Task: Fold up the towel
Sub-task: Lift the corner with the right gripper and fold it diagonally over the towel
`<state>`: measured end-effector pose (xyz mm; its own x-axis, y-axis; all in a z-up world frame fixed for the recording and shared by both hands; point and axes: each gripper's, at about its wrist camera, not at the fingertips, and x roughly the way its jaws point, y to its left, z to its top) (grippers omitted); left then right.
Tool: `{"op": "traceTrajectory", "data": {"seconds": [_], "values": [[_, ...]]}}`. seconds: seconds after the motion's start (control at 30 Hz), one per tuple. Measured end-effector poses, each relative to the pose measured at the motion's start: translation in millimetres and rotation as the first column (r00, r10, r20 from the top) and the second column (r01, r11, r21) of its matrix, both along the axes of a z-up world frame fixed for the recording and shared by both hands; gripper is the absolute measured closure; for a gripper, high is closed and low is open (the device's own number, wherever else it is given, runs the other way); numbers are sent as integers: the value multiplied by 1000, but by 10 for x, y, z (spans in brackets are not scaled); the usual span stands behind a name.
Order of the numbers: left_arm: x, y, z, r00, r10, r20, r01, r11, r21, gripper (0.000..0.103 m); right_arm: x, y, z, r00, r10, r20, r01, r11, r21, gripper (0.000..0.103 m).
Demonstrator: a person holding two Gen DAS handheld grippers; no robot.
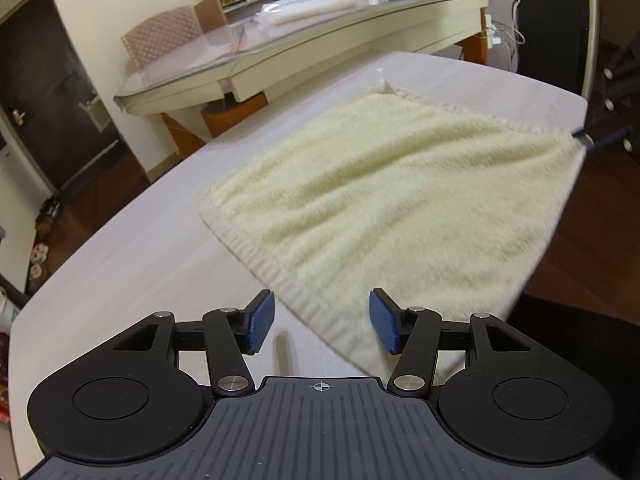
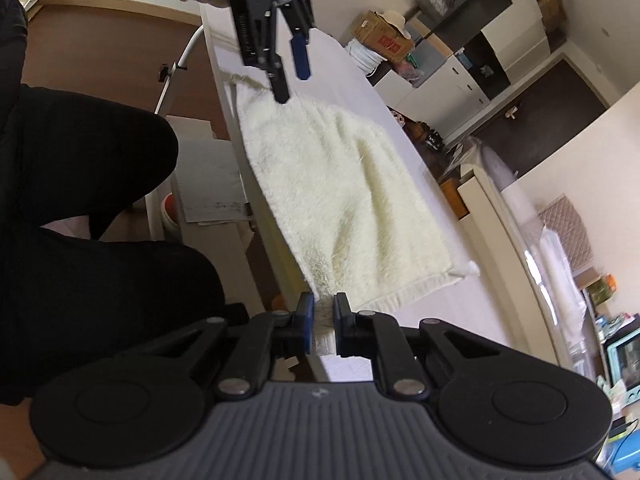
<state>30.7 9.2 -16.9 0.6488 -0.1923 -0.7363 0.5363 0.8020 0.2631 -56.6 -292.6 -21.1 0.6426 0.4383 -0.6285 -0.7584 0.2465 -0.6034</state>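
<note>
Right gripper (image 2: 323, 320) jaws pinched on towel (image 2: 340, 184) corner for fold; left gripper (image 1: 322, 320) jaws half-open, empty (poised over near corner).

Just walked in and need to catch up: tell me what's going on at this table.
A person holding a gripper in each hand is starting to fold a cream towel spread on a white table. The right gripper is shut on one corner of the towel at the table's edge. The left gripper is open, its blue pads on either side of the towel's near corner, not yet gripping it. The towel lies mostly flat, with no fold made yet.
</note>
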Motion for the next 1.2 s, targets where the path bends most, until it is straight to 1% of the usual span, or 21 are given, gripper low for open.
{"op": "traceTrajectory", "data": {"seconds": [0.1, 0.2, 0.47, 0.63, 0.77, 0.83, 0.93, 1.1, 1.2], "values": [[-94, -2, 12, 1000, -24, -1, 24, 999, 26, 46, 22, 34, 23, 999, 10, 52, -9, 1000, -26, 92], [-172, -7, 26, 999, -49, -10, 49, 998, 41, 46, 72, 53, 58, 998, 17, 63, -15, 1000, -26, 92], [-289, 48, 22, 999, -37, -20, 37, 999, 11, 47, 140, 117, 129, 989, 54, 134, -46, 997, -59, 93], [-311, 10, 25, 999, -44, -14, 45, 998, 45, 47, 214, 186, 204, 974, 114, 195, -89, 987, -135, 93], [-316, 27, 21, 999, -31, -19, 31, 999, 35, 47, 385, 308, 300, 949, 201, 245, -147, 964, -221, 93], [-318, 67, 22, 999, -18, -26, 19, 1000, 13, 47, 463, 364, 337, 937, 237, 257, -171, 952, -255, 93], [-305, 122, 18, 999, 3, -40, -4, 1000, -21, 46, 652, 477, 392, 907, 308, 285, -212, 923, -321, 93], [-306, 158, 28, 998, 16, -55, -19, 999, -46, 46, 922, 677, 433, 867, 399, 297, -271, 880, -391, 93], [-297, 171, 31, 998, 16, -59, -19, 998, -55, 47, 1138, 850, 434, 849, 439, 294, -301, 859, -415, 93]]}}
